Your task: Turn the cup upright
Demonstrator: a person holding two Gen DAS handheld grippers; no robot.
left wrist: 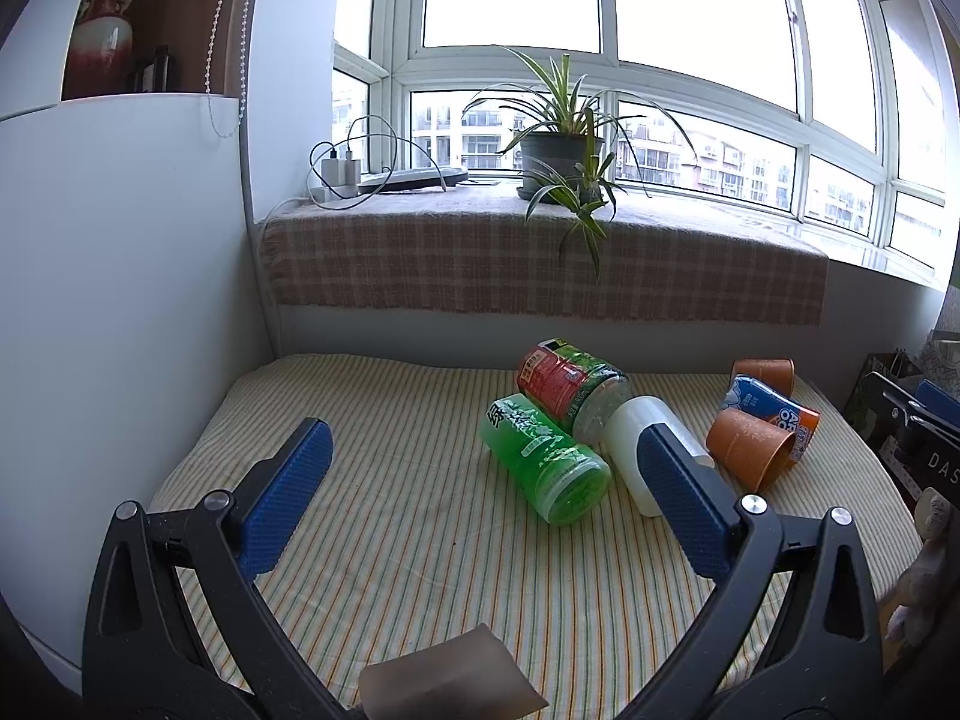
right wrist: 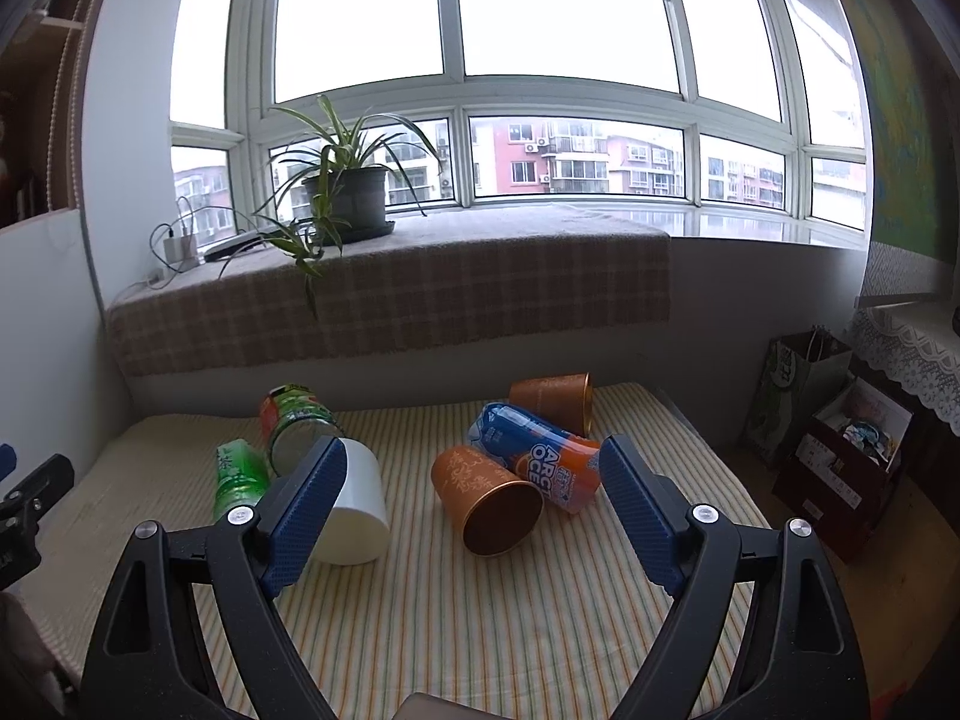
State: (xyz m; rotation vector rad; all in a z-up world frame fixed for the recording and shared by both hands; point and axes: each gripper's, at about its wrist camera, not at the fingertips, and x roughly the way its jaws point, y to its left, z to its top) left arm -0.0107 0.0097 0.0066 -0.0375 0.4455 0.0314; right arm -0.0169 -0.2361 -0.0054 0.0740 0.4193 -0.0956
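Several cups lie on their sides on a striped cloth (left wrist: 420,540). A green cup (left wrist: 543,462) lies beside a red-and-green cup (left wrist: 570,387) and a white cup (left wrist: 651,450). Two orange cups (left wrist: 750,447) (left wrist: 765,372) and a blue-orange cup (left wrist: 774,411) lie to the right. My left gripper (left wrist: 480,498) is open and empty, short of the green cup. My right gripper (right wrist: 474,498) is open and empty, with the near orange cup (right wrist: 486,498) ahead between its fingers. The white cup (right wrist: 354,504) lies by its left finger.
A window ledge under a plaid cloth (left wrist: 540,264) runs behind the table, holding a potted plant (left wrist: 555,159) and chargers (left wrist: 339,174). A white cabinet (left wrist: 120,300) stands at the left. A paper bag (right wrist: 792,384) and open boxes (right wrist: 846,456) sit on the floor at the right.
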